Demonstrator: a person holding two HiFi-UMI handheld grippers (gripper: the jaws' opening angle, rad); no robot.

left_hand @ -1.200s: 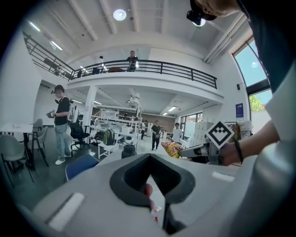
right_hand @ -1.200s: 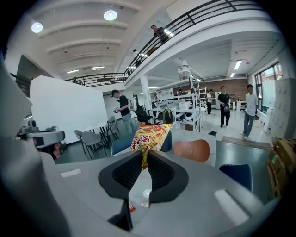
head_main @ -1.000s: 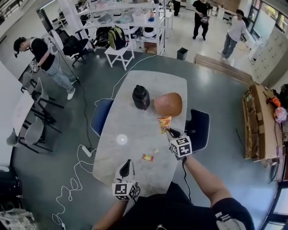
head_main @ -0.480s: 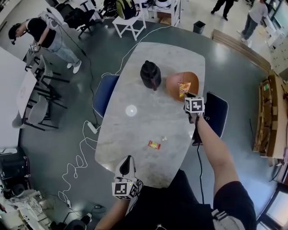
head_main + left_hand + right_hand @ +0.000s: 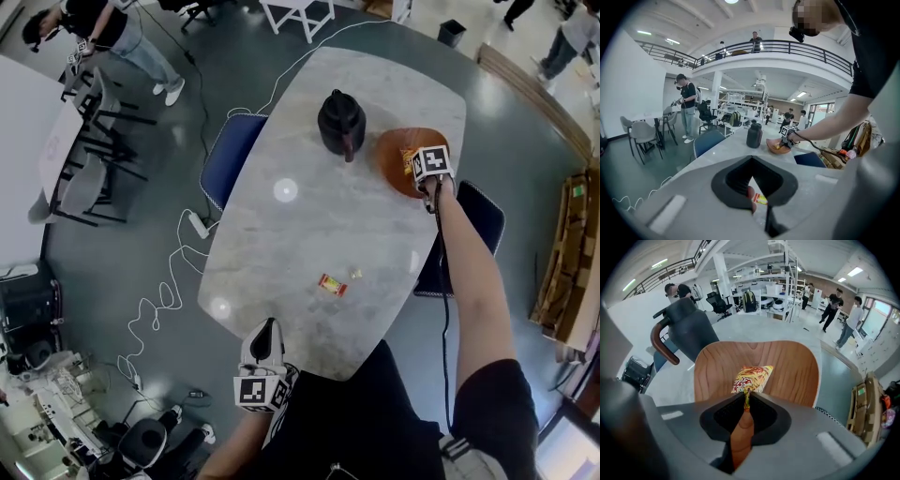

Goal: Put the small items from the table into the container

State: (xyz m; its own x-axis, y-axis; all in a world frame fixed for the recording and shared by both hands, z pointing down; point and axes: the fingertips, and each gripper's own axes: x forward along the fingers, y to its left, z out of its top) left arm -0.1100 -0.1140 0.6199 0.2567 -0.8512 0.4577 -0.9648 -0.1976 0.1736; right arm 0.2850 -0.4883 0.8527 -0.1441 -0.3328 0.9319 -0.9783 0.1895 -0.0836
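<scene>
Jaws of the right gripper (image 5: pixel 746 401) pinch the top edge of a snack packet (image 5: pixel 751 378), yellow-red crinkly foil, hanging just over the wooden bowl (image 5: pixel 797 366) at the far right of the bench (image 5: pixel 309 216). Step in hand looks like drop-off: next move calls for spreading the jaws so the packet falls inside the bowl, not on its rim. Packet is light and floppy, so it may cling to a pad. Left gripper (image 5: pixel 757 206) hovers at the near bench edge, jaws pressed together, nothing between them. Red candy wrapper (image 5: pixel 331 284) and a small pale item (image 5: pixel 356 274) lie mid-bench, not yet collected. Black jug (image 5: pixel 341 122) stands left of the bowl.
</scene>
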